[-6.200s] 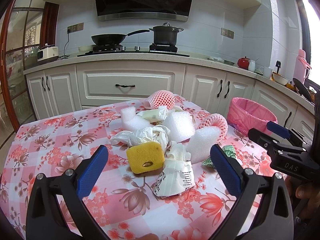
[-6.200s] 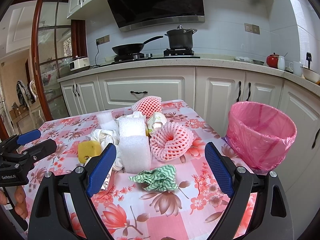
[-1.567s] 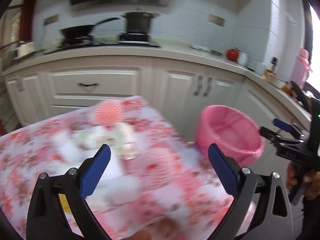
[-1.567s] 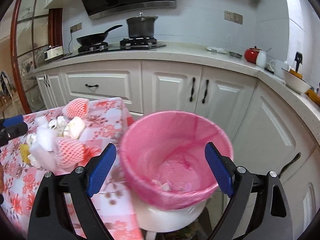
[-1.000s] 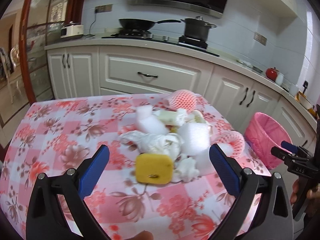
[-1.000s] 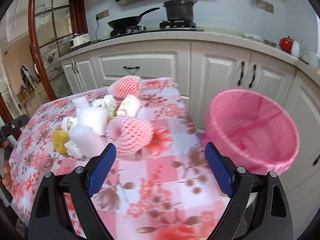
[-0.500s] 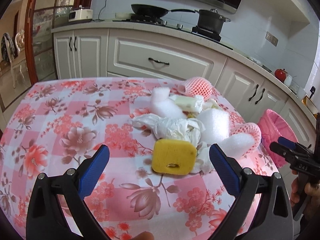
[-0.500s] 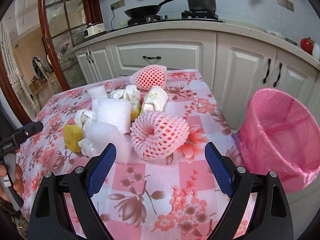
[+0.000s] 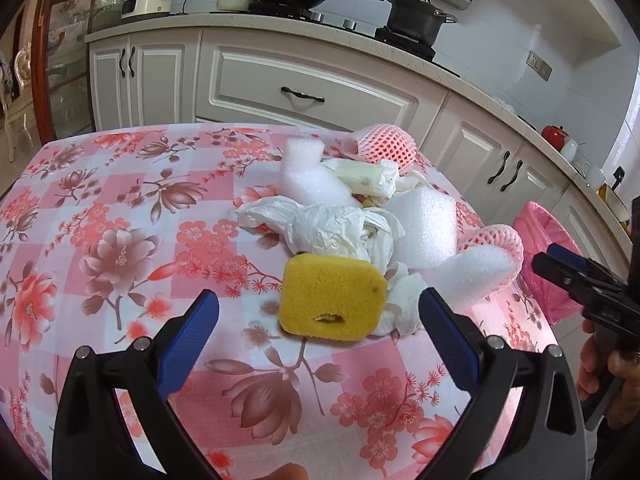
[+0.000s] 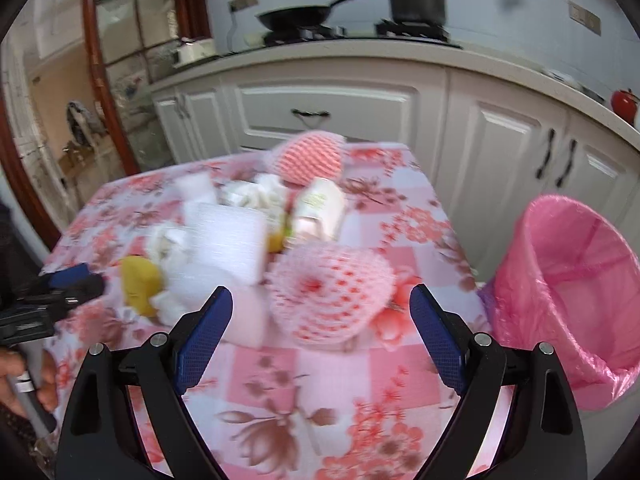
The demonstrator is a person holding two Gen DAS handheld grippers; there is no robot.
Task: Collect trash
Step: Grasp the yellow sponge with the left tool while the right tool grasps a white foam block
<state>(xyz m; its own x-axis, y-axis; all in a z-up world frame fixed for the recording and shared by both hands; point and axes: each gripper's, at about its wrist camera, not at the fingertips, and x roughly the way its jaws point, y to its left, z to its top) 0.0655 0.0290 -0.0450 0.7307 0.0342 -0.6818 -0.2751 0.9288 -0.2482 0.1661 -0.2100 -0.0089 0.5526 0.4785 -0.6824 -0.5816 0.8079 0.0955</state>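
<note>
While both tools hang over the floral tablecloth, the left gripper has its fingers spread wide and empty, just short of the yellow sponge at the near edge of the trash pile. Beside the sponge lie crumpled tissue and white foam. With fingers equally wide, the right gripper faces a pink foam net; the pink-lined bin stands right of it
</note>
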